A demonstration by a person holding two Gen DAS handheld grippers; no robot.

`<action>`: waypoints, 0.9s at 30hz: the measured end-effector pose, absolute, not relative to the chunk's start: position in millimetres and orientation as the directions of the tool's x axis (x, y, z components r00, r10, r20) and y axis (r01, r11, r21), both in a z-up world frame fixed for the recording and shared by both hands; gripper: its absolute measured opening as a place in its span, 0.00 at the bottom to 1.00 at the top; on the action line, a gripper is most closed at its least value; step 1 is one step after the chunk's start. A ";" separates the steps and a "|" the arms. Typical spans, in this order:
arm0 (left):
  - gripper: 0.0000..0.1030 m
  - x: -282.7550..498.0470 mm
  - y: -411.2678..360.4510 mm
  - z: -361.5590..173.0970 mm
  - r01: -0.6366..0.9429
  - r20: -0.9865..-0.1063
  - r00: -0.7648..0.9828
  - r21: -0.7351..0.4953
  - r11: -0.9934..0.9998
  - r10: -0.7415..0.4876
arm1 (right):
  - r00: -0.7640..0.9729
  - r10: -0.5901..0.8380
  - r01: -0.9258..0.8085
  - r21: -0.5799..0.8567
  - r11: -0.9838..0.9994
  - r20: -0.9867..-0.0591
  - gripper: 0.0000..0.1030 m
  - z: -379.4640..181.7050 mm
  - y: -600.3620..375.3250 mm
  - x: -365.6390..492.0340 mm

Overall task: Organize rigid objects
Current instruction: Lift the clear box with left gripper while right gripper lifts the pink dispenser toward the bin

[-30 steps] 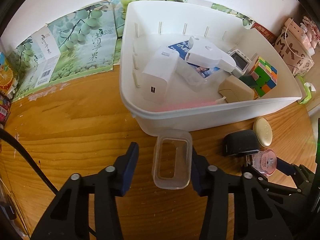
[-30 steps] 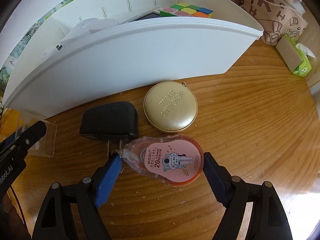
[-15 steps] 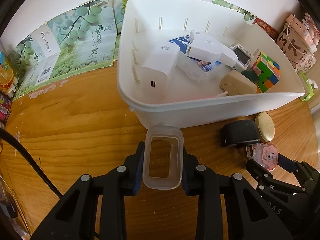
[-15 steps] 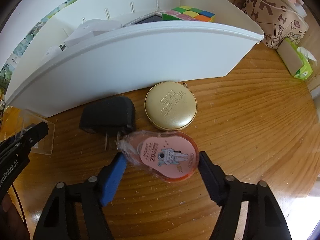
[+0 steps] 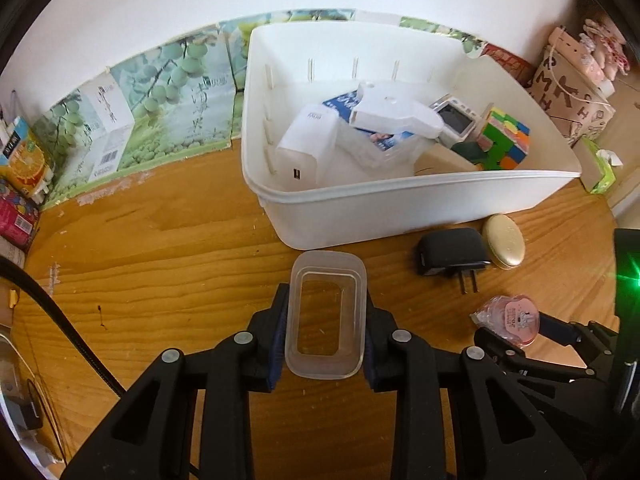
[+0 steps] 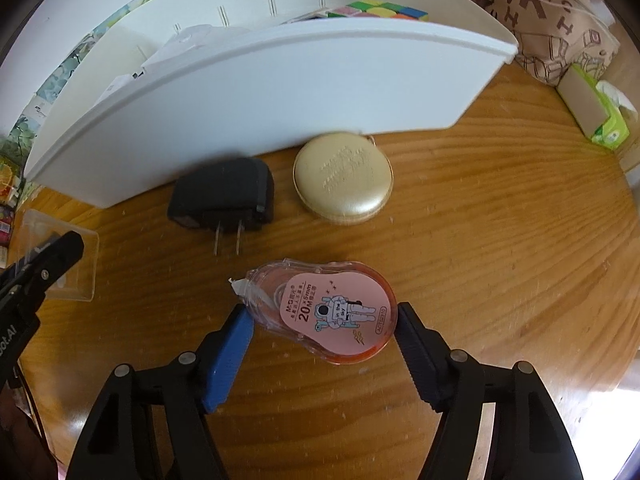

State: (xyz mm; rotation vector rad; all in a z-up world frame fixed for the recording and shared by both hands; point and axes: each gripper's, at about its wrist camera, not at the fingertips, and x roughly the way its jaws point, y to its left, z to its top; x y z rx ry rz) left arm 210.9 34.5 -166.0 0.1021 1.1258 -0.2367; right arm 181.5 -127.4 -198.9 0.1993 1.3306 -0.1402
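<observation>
My left gripper (image 5: 325,334) is shut on a clear plastic box (image 5: 325,314) and holds it above the wooden table, in front of the white bin (image 5: 400,204). My right gripper (image 6: 322,330) is shut on a pink correction tape dispenser (image 6: 332,312), lifted off the table. A black plug adapter (image 6: 222,194) and a gold oval case (image 6: 342,176) lie on the table against the bin's front wall (image 6: 256,92). The bin holds a white charger (image 5: 306,148), a white gadget (image 5: 394,114), a colour cube (image 5: 506,142) and other items.
Green grape-print cartons (image 5: 132,120) and juice boxes (image 5: 22,160) line the wall at left. A brown printed bag (image 6: 556,24) and a green tissue pack (image 6: 596,116) stand at right. A black cable (image 5: 60,320) runs along the left.
My left gripper closed on the clear box and lifted it. My right gripper closed on the correction tape and drew it back and up from the adapter and gold case.
</observation>
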 end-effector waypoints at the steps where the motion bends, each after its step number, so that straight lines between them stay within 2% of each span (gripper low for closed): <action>1: 0.31 206.9 34.3 -162.6 0.243 -0.898 0.417 -0.036 0.969 -0.138 | 0.229 0.020 0.218 0.071 0.973 -0.973 0.70 -199.2 -129.3 178.1; 11: 0.31 174.0 29.0 -130.6 0.283 -0.847 0.502 -0.029 0.959 -0.174 | 0.189 0.050 0.284 0.104 0.953 -0.981 0.70 -201.9 -149.3 144.1; 19: 0.31 156.9 20.7 -109.3 0.314 -0.812 0.545 -0.032 0.949 -0.208 | 0.195 0.019 0.397 0.097 0.913 -0.981 0.70 -199.6 -190.7 104.3; 27: 0.31 157.8 5.7 -84.7 0.388 -0.767 0.580 -0.036 0.921 -0.274 | 0.253 -0.030 0.498 0.104 0.861 -0.967 0.70 -181.7 -232.8 100.3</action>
